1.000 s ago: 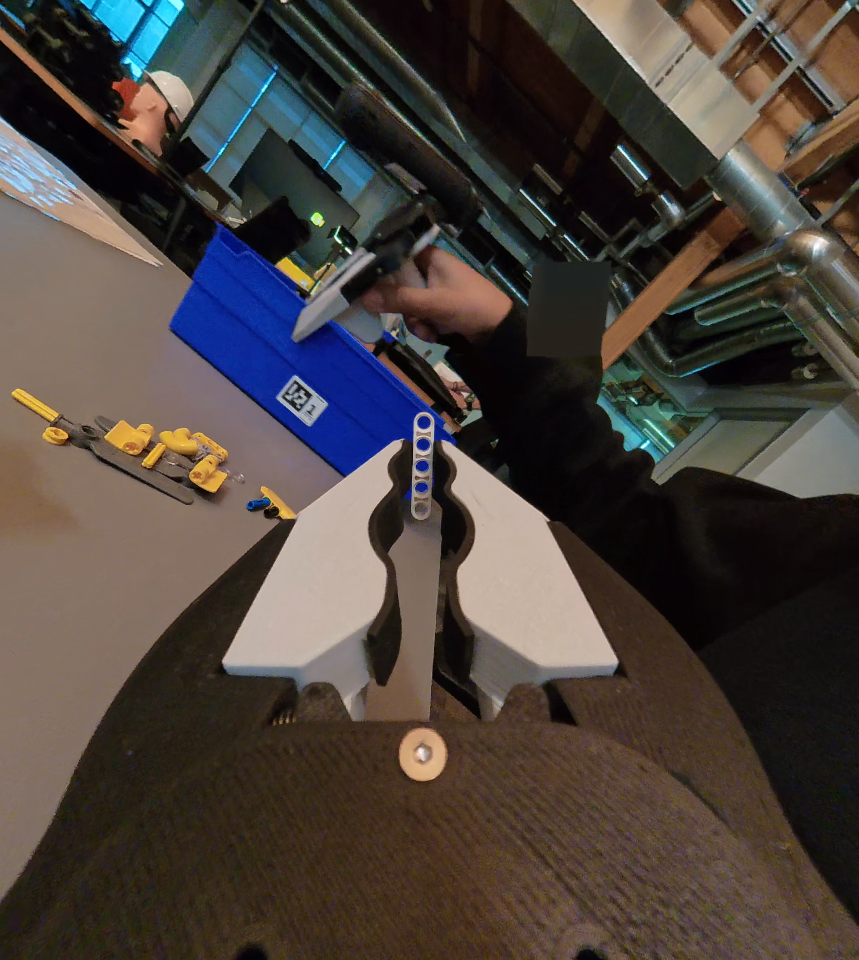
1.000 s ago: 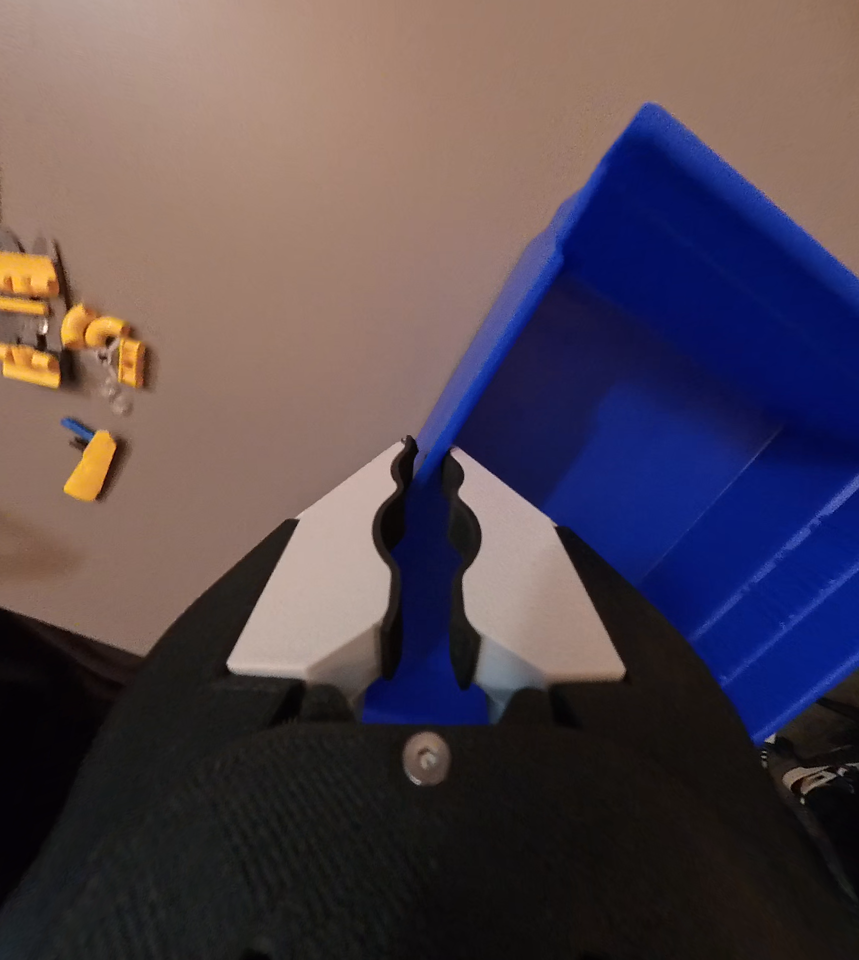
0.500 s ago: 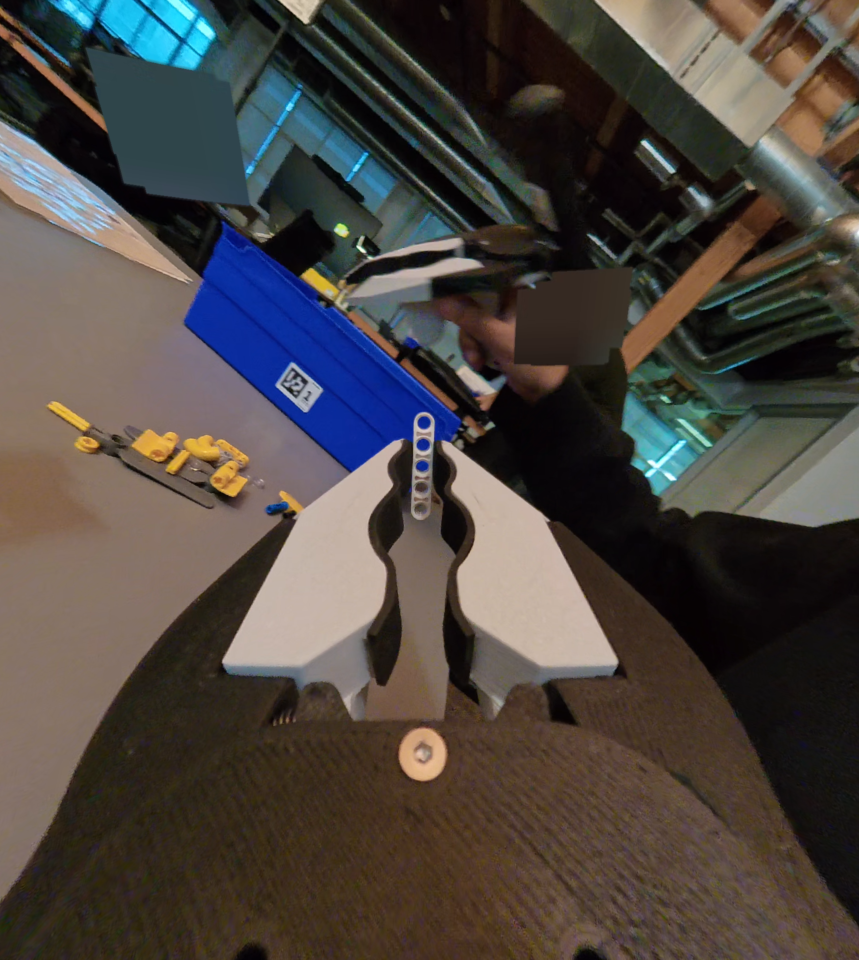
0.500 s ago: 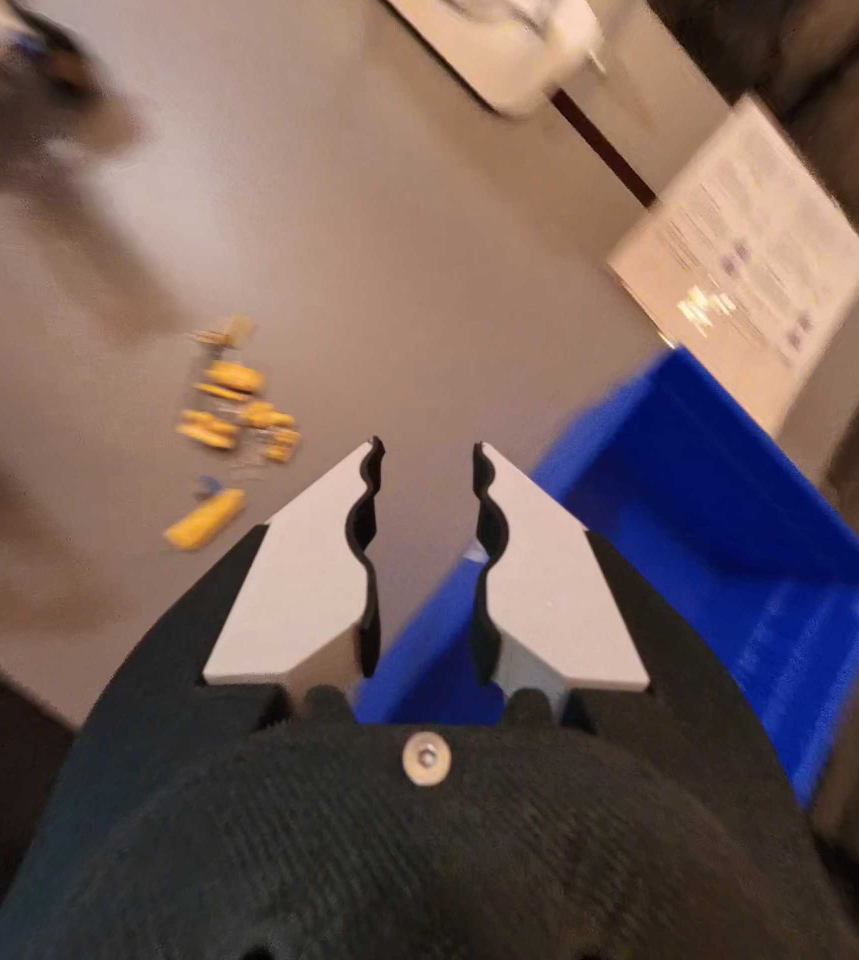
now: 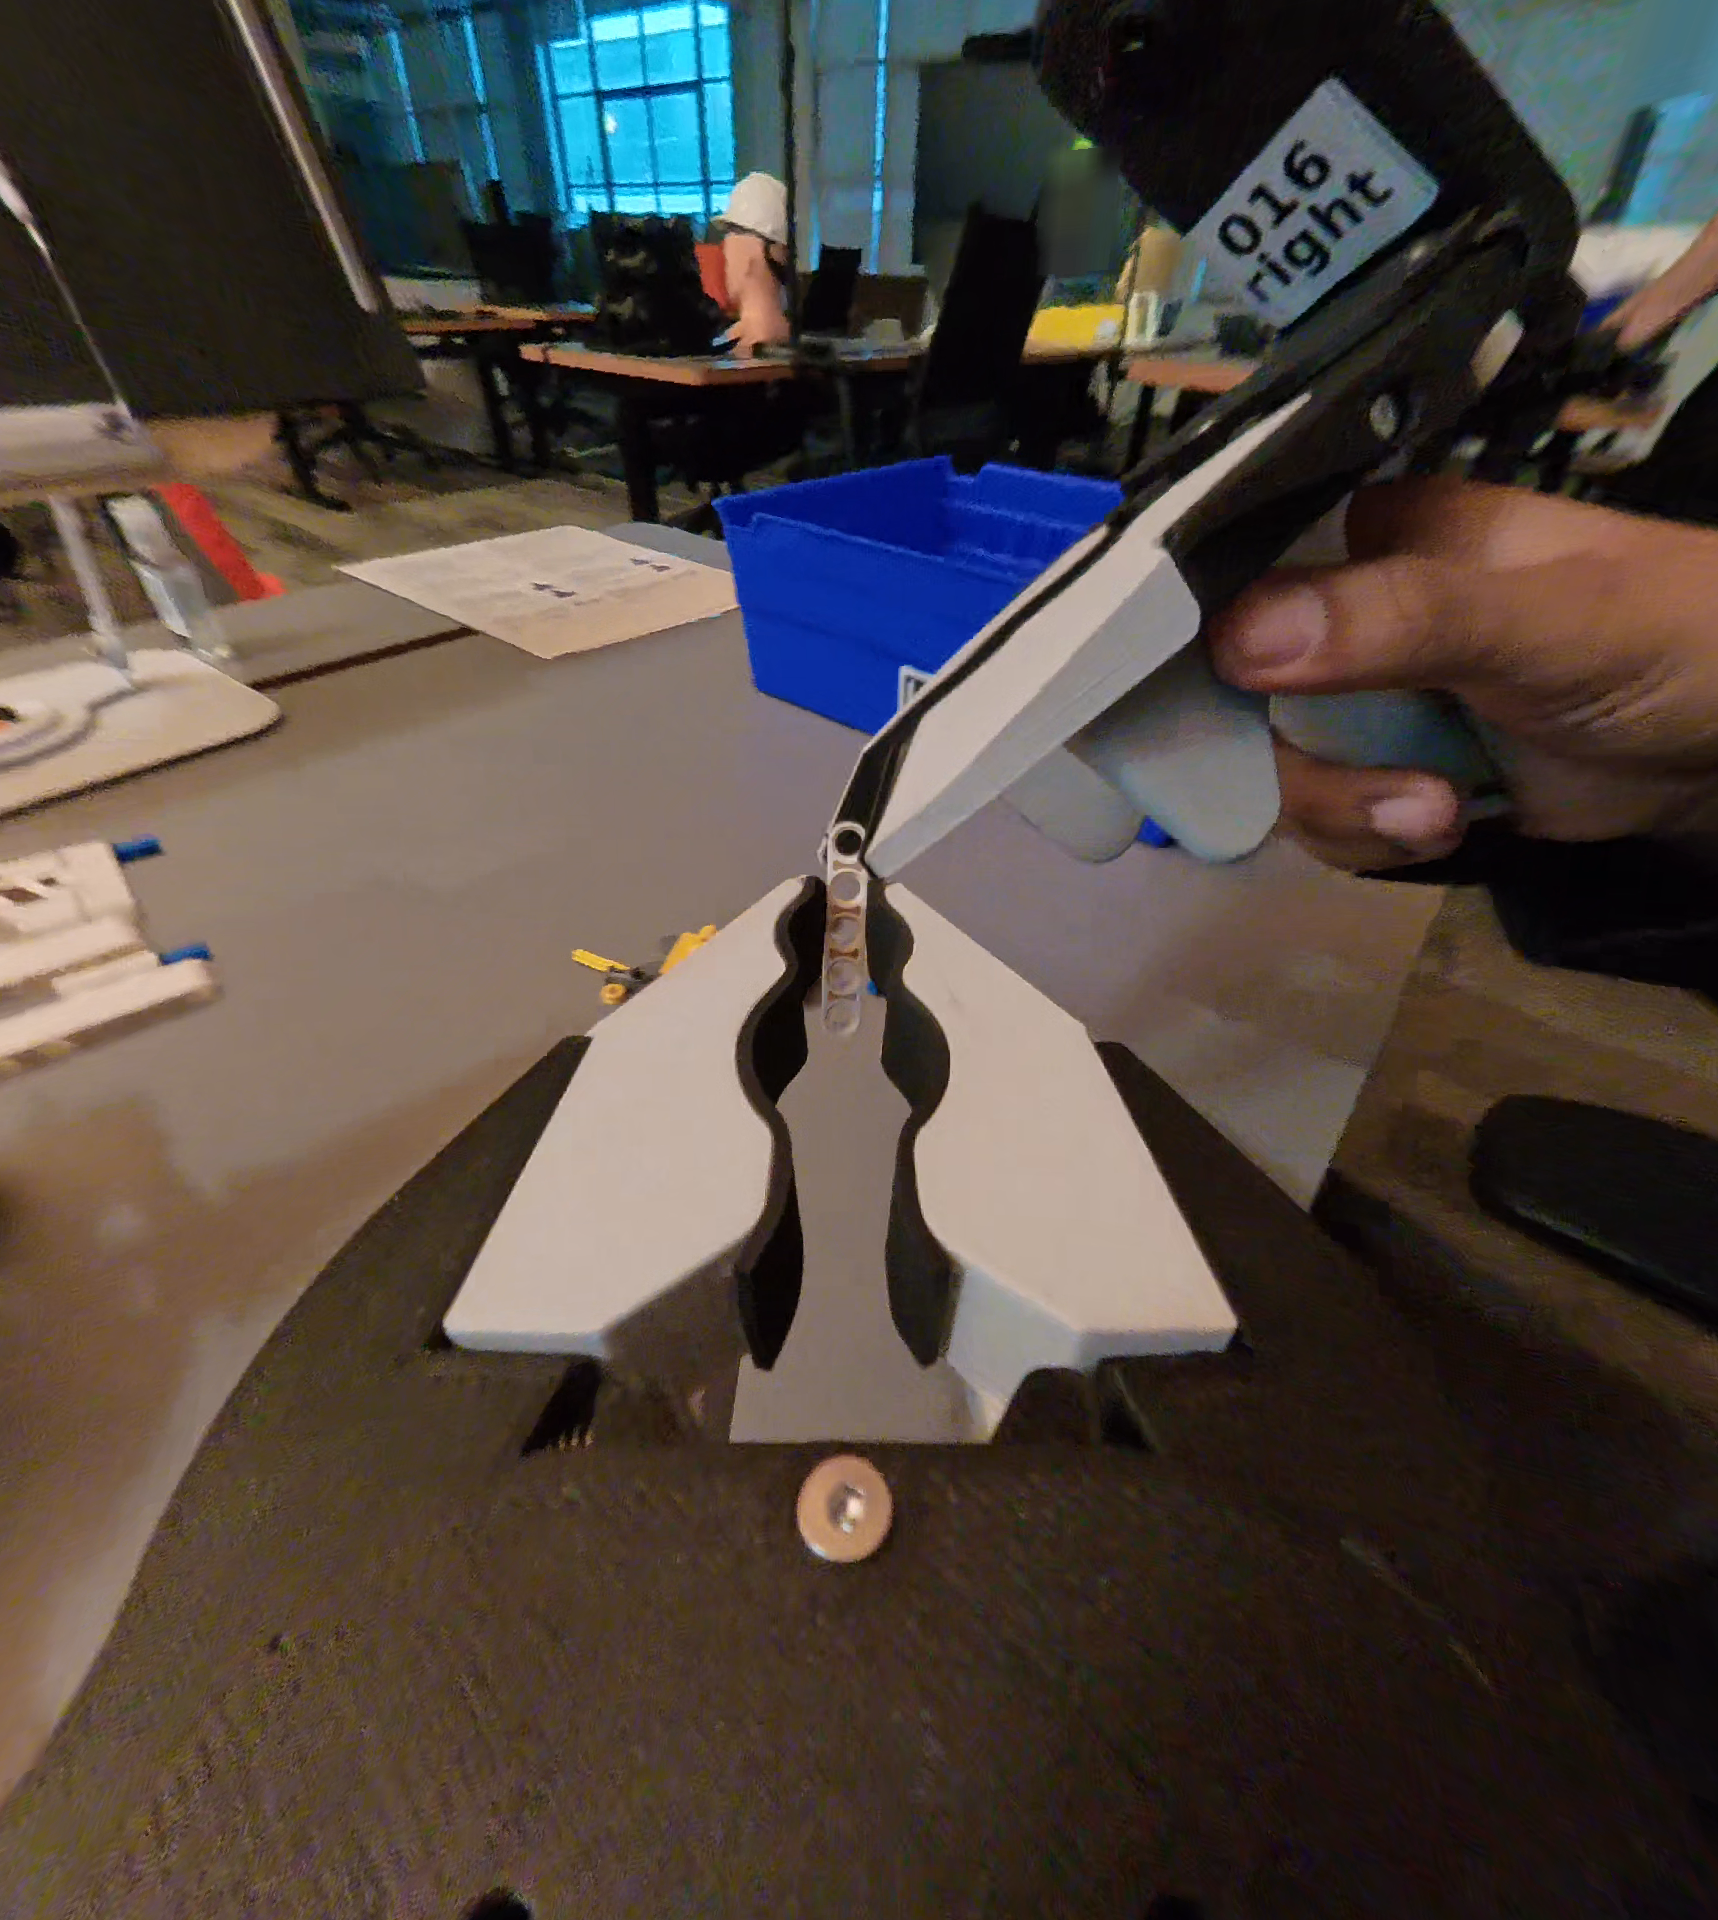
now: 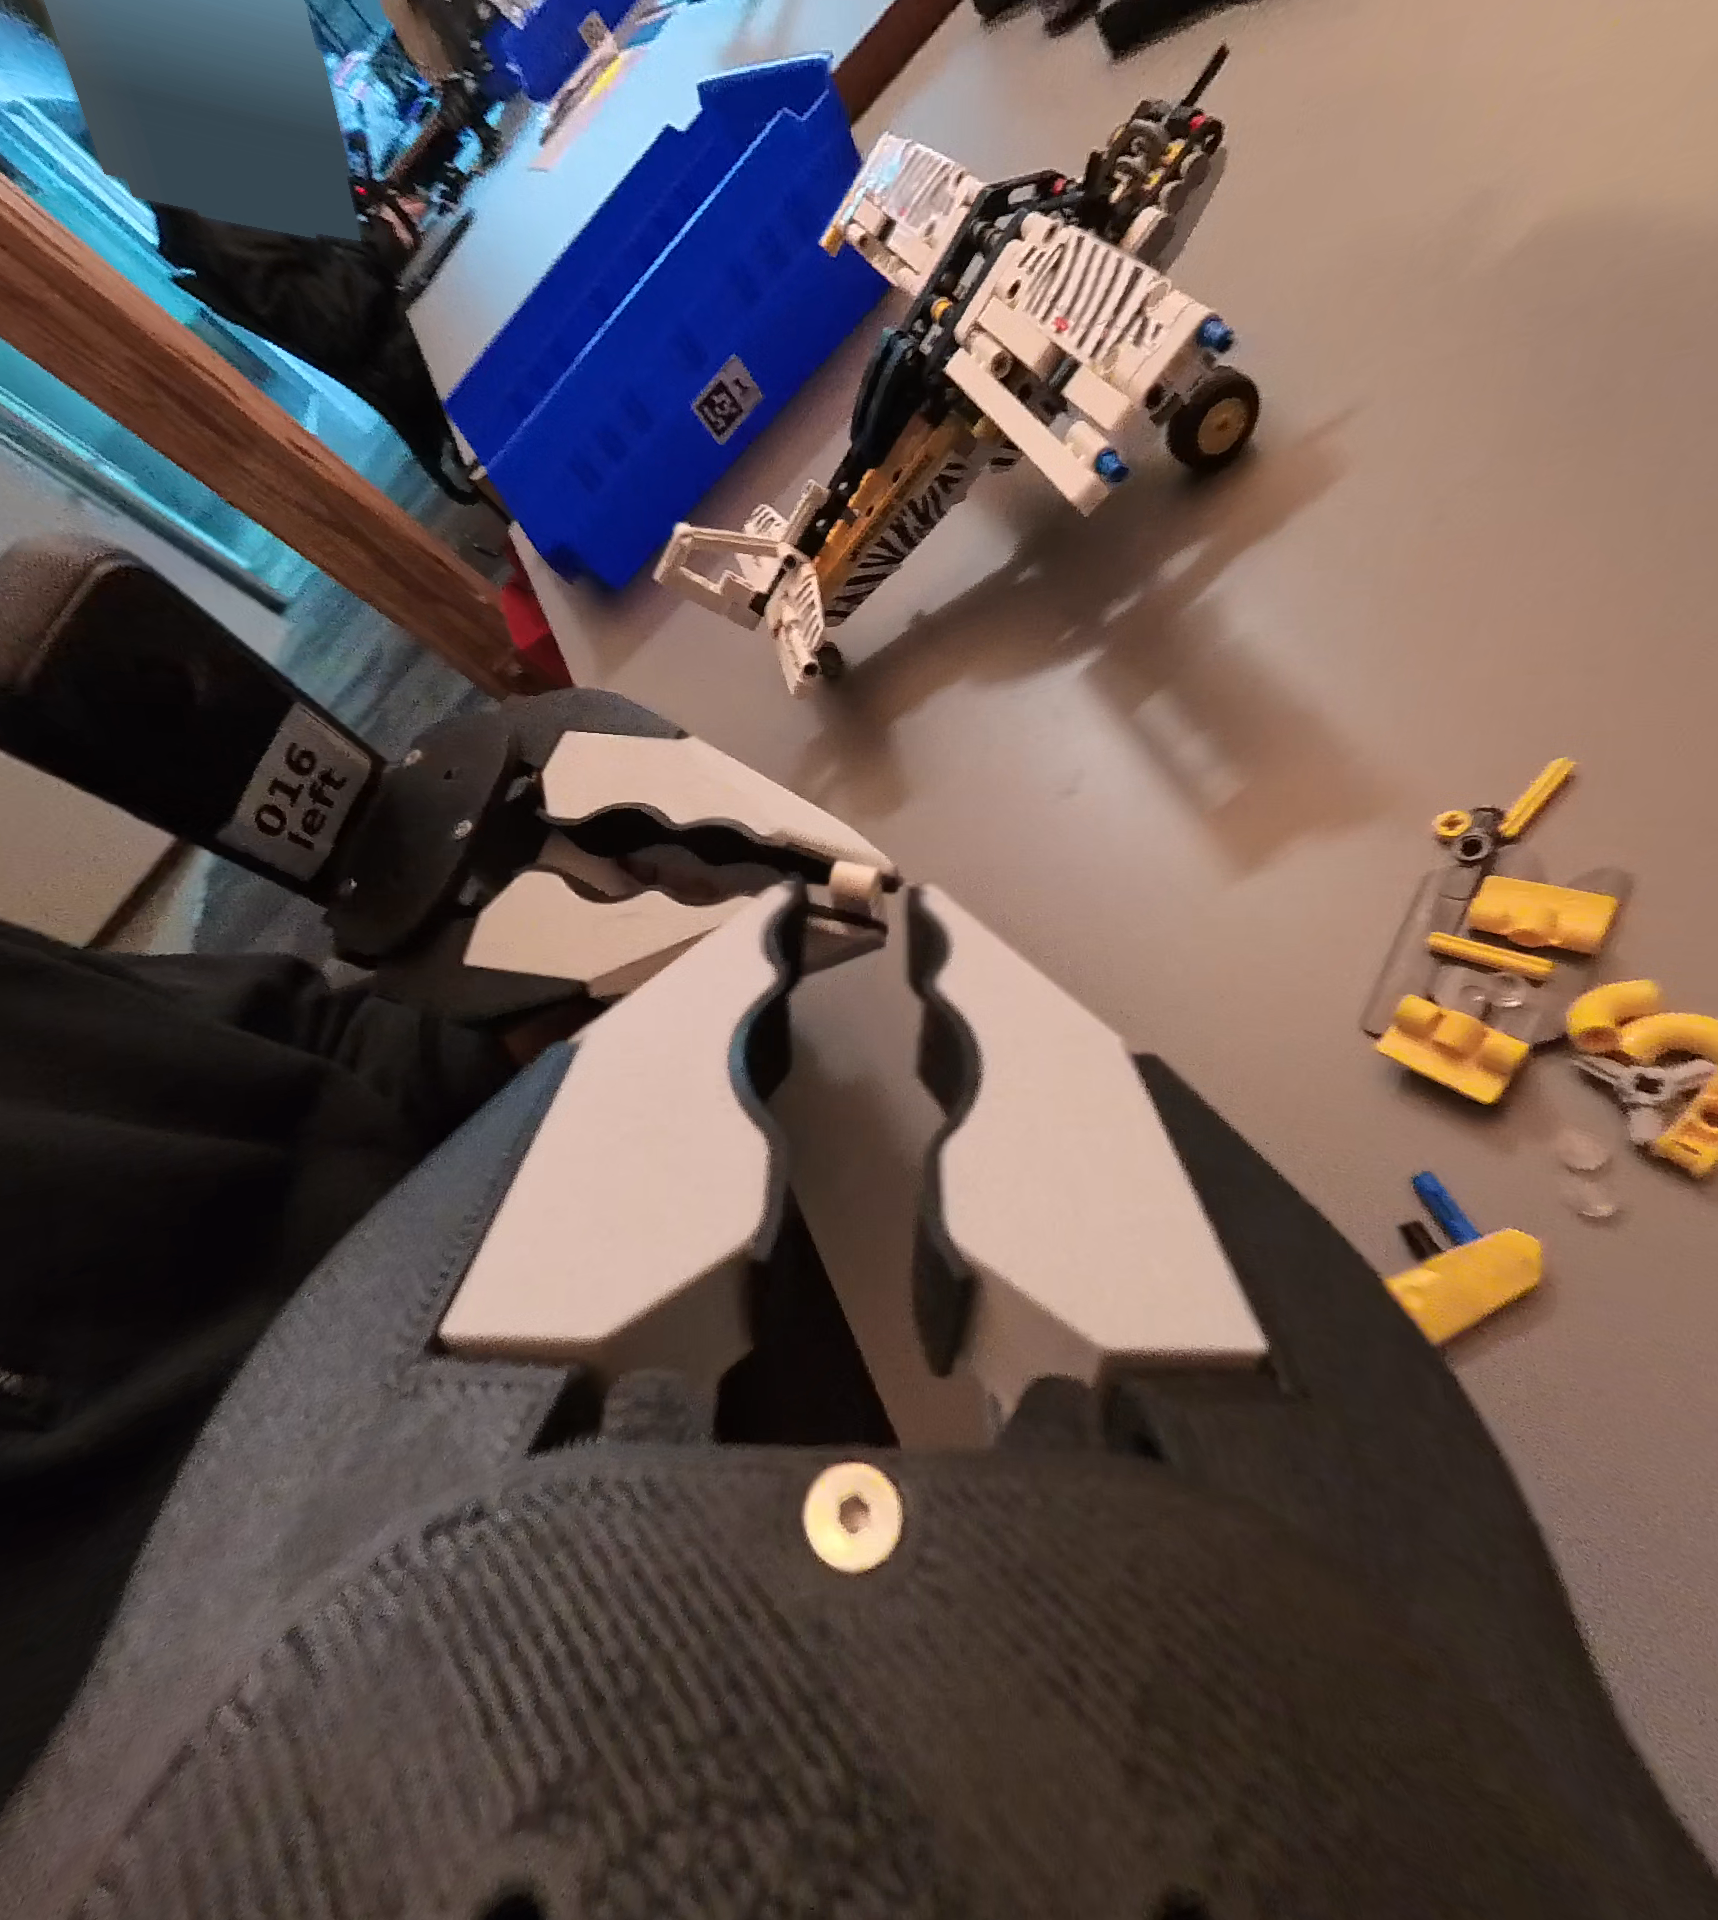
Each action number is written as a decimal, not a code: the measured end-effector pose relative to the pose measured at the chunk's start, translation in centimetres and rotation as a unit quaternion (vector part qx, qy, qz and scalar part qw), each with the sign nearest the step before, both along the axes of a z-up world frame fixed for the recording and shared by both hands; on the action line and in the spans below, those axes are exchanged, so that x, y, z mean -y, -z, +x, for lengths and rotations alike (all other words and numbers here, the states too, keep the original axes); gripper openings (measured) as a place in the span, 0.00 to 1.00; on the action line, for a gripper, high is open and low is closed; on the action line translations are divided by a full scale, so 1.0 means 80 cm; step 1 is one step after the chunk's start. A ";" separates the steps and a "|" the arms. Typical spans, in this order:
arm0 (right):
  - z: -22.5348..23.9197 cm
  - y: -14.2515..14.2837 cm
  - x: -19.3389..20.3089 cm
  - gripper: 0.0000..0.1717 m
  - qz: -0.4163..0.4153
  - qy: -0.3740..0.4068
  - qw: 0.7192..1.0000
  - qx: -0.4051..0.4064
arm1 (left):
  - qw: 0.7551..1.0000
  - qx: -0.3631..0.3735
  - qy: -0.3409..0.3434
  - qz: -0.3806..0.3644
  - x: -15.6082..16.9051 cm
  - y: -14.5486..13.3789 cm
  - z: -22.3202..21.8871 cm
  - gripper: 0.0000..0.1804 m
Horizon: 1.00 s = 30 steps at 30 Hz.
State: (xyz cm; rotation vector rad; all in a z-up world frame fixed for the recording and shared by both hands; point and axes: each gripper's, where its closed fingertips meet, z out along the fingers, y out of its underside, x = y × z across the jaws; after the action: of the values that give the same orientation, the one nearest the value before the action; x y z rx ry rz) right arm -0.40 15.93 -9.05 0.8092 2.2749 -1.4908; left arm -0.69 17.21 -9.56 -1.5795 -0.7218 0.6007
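Note:
My left gripper (image 5: 847, 891) is shut on a small light grey beam with a row of holes (image 5: 844, 966), held above the grey table (image 5: 419, 831). The beam's far end sticks out past the fingertips. My right gripper (image 5: 867, 836), held by a hand (image 5: 1520, 665), comes in from the upper right with its tips at that far end. In the right wrist view my right gripper (image 6: 847, 906) is open. The beam's end (image 6: 855, 888) stands between its tips, with a gap on each side. The left gripper's fingers (image 6: 689, 790) reach in from the left.
A blue bin (image 5: 865, 582) stands behind on the table and also shows in the right wrist view (image 6: 647, 343). A white striped brick-built model (image 6: 1042, 312) stands beyond the grippers. Loose yellow and grey pieces (image 6: 1541, 997) lie to the right. A paper sheet (image 5: 543, 582) lies at the back. Left and right tips are no more than a few centimetres apart.
My right gripper swung from over the blue bin to the beam's far end; its jaws opened wide, then narrowed around it. My left gripper tilted down and kept hold of the beam.

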 end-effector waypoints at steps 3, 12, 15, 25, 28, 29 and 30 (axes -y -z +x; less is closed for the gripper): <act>0.002 -0.001 0.001 0.04 -0.009 -0.007 1.000 0.007 | 0.998 -0.035 -0.019 -0.046 0.003 0.001 0.000 0.02; -0.006 0.012 0.002 0.04 -0.034 0.000 0.998 0.052 | 0.995 -0.052 0.002 -0.082 -0.002 0.018 0.001 0.02; -0.029 0.014 -0.007 0.03 -0.040 0.042 0.998 0.032 | 0.998 -0.048 0.001 -0.033 0.009 0.016 -0.004 0.04; -0.115 0.085 -0.040 0.04 0.019 0.171 0.984 0.037 | 0.998 -0.049 -0.006 0.030 0.033 0.002 -0.011 0.10; -0.127 0.101 -0.047 0.04 0.025 0.193 0.980 0.043 | 0.998 -0.053 -0.003 0.029 0.032 0.002 -0.009 0.09; -0.130 0.101 -0.049 0.05 0.016 0.199 0.979 0.046 | 0.998 -0.053 -0.002 0.030 0.032 0.002 -0.009 0.08; -0.131 0.100 -0.051 0.08 0.008 0.205 0.978 0.049 | 0.998 -0.052 -0.003 0.032 0.033 0.001 -0.010 0.07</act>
State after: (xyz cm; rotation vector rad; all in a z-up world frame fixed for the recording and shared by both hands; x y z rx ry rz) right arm -10.88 20.01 -17.02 1.3916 2.1375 -1.5518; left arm -1.46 14.57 -9.66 -1.4763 -0.6609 0.6533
